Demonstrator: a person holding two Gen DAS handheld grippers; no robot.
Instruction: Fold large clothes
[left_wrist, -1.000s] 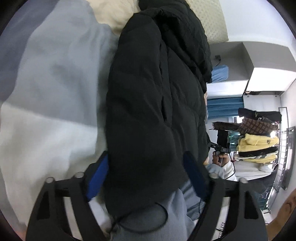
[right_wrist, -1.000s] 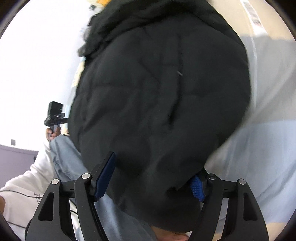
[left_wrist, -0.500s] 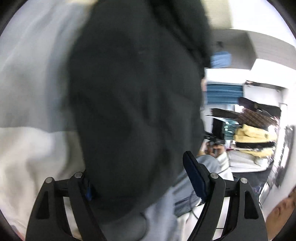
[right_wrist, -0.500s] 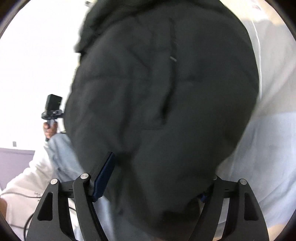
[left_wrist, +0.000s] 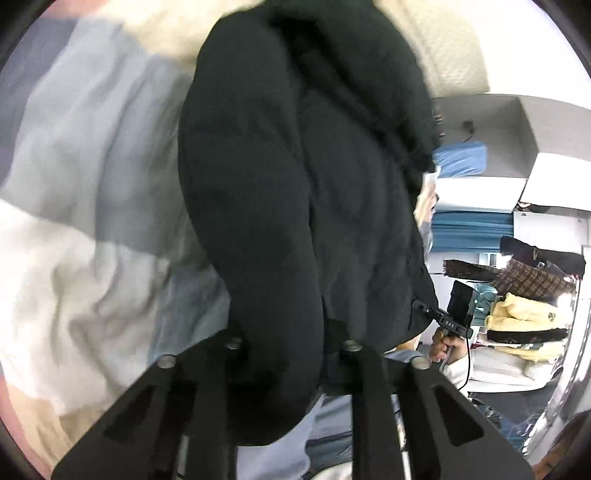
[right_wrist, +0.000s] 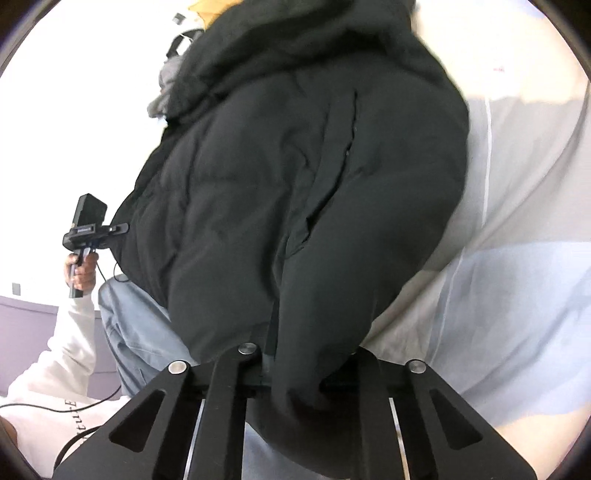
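Black puffer jacket (left_wrist: 295, 206) bunched between both jaws, left and right just clamped on its hem

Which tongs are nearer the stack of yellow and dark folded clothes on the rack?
Left. The left tongs, shut on the black puffer jacket, have the clothes stack off to their right. The right tongs grip the same jacket; no stack shows in their view.

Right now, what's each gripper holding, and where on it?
Both hold the black puffer jacket: left gripper and right gripper each pinch its near bottom edge.
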